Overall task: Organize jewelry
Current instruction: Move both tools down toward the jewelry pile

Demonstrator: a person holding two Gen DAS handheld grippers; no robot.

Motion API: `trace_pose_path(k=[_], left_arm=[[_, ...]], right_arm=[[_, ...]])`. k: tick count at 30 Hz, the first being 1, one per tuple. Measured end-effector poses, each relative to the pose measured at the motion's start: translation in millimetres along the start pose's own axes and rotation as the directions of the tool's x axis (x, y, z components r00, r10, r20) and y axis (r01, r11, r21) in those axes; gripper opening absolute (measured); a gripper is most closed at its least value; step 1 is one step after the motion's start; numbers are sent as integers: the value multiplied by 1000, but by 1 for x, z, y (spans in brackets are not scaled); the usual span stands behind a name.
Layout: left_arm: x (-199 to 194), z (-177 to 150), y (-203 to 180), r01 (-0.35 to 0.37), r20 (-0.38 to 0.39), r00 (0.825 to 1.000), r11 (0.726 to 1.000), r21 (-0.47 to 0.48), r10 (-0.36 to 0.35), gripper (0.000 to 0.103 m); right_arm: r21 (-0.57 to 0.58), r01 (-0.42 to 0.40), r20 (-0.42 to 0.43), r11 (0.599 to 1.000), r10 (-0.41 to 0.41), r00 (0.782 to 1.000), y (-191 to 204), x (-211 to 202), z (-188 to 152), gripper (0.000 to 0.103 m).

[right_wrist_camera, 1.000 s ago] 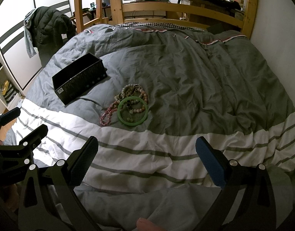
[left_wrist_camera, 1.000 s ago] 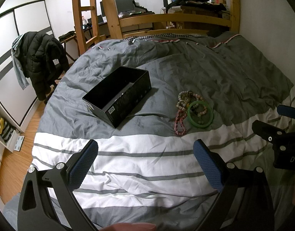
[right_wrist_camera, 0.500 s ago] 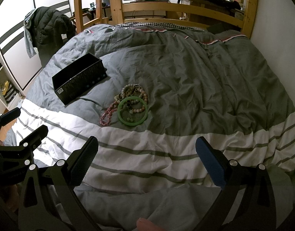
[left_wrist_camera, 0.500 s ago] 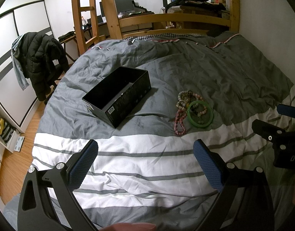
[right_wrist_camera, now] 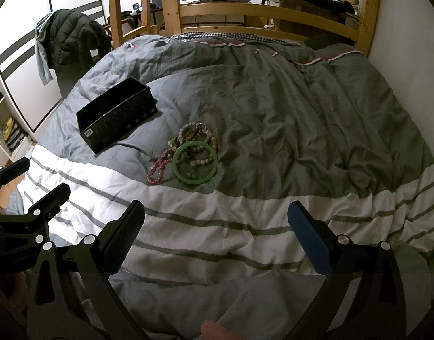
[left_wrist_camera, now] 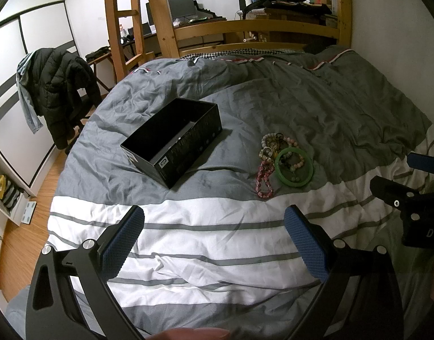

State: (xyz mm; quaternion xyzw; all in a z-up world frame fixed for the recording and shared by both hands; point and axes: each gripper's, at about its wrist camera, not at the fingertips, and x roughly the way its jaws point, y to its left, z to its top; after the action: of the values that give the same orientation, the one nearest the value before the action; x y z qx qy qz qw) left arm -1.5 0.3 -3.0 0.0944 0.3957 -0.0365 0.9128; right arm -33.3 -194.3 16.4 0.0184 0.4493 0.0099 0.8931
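A pile of jewelry lies on the grey duvet: a green bangle [left_wrist_camera: 294, 167] [right_wrist_camera: 195, 162], a pink bead bracelet [left_wrist_camera: 264, 179] [right_wrist_camera: 158, 167] and several pale bead bracelets [left_wrist_camera: 273, 143] [right_wrist_camera: 195, 133]. An open black box [left_wrist_camera: 174, 140] [right_wrist_camera: 116, 117] stands to their left, its inside mostly dark. My left gripper [left_wrist_camera: 214, 243] is open and empty, above the white striped band, nearer than the box and pile. My right gripper [right_wrist_camera: 215, 238] is open and empty, nearer than the pile. Each gripper shows at the edge of the other's view.
The bed's wooden frame and ladder [left_wrist_camera: 149, 22] stand at the far end. A dark jacket [left_wrist_camera: 61, 85] hangs on a chair at the left. A wall [right_wrist_camera: 410, 28] runs along the bed's right side. Shelves [left_wrist_camera: 4, 192] sit low at far left.
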Motion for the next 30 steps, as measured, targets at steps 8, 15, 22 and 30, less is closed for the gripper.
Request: trace_pose_path(k=[8,15,22,30], left_arm=[[2,-2,-2,-1,-8,1000,1000,4,1,97],[7,-2,-2,-2,-17,1000,1000,11,2,97],[21,4,-5,-4,-19,1000,1000,28,4,97],[60,25,-10,20,-44,999,999,41,-18,97]], right_arm=[[-1,1,-5,1000,-1,1000,1,3,-1,100],[-6,12,-16,1000,-12,1000,0,10,-3,100],[-21,2,-31,1000,-3,1000,0,25,0,100],[-45,-53,-42,998,51,998,6,50,9,100]])
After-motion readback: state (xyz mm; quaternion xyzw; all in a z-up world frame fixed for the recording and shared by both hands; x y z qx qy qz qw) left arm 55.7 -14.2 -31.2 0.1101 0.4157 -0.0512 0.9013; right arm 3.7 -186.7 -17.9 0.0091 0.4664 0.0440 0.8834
